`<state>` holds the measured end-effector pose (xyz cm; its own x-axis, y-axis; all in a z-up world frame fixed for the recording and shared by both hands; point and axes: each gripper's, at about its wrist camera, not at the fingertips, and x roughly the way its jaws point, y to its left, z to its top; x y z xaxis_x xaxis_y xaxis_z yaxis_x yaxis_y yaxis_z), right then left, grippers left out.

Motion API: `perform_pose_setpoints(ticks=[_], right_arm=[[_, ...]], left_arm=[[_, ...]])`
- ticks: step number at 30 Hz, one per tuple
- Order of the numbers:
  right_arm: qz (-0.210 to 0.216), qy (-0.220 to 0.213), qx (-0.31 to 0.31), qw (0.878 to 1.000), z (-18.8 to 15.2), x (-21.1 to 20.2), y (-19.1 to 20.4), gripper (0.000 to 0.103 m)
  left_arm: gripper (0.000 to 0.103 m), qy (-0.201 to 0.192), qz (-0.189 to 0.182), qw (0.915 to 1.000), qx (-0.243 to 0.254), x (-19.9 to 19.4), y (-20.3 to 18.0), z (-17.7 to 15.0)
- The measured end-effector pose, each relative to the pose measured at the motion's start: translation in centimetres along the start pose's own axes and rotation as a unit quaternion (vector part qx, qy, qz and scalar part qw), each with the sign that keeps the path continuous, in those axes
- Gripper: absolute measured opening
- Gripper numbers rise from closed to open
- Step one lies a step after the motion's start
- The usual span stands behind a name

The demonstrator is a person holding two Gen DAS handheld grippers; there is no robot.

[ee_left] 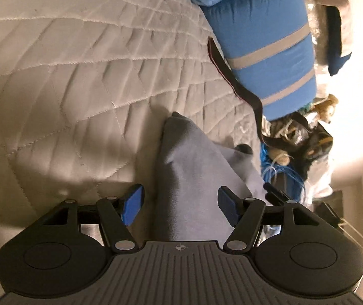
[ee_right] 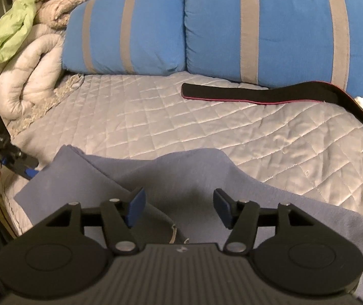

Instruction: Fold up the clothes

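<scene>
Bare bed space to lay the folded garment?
Free: quilted bedspread between the grey-blue garment and the blue striped pillows, left of the black strap. Crowded: rolled comforter on the left edge, strap along the pillows. Both tongs are open.

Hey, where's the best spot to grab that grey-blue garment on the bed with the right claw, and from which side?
Probably the raised ridge of the grey-blue garment ahead of the open right claw. Come in from the near side, low and forward, so the fingers straddle it; the fold humps up off the quilted bedspread, whereas the flat parts offer no edge.
</scene>
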<state>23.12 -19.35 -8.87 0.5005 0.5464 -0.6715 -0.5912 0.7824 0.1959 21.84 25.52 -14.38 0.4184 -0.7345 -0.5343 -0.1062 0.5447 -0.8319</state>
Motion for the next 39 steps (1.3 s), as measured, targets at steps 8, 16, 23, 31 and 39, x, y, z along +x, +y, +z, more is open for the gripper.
perform_pose_setpoints(ticks=[8,16,23,31,39], right_arm=[[-0.006,-0.001,-0.006,1.000,-0.2,0.0,0.1,0.073],[-0.024,0.010,-0.006,1.000,-0.4,0.6,-0.3,0.073],[-0.029,0.005,-0.003,1.000,0.0,0.4,-0.1,0.073],[-0.014,-0.010,-0.002,1.000,0.7,-0.4,0.4,0.073],[0.021,-0.019,-0.022,0.999,1.3,-1.0,2.0,0.074]], left_arm=[[0.047,0.036,-0.019,0.9989,0.022,2.6,-0.5,0.5],[0.011,0.016,0.044,0.9971,0.061,2.4,-2.4,-0.5],[0.010,-0.009,0.106,0.9893,0.099,0.8,-4.9,-0.5],[0.010,-0.033,0.187,0.9755,0.111,-5.3,-5.4,1.1],[0.010,-0.100,0.374,0.9145,0.118,-17.3,-8.9,3.7]])
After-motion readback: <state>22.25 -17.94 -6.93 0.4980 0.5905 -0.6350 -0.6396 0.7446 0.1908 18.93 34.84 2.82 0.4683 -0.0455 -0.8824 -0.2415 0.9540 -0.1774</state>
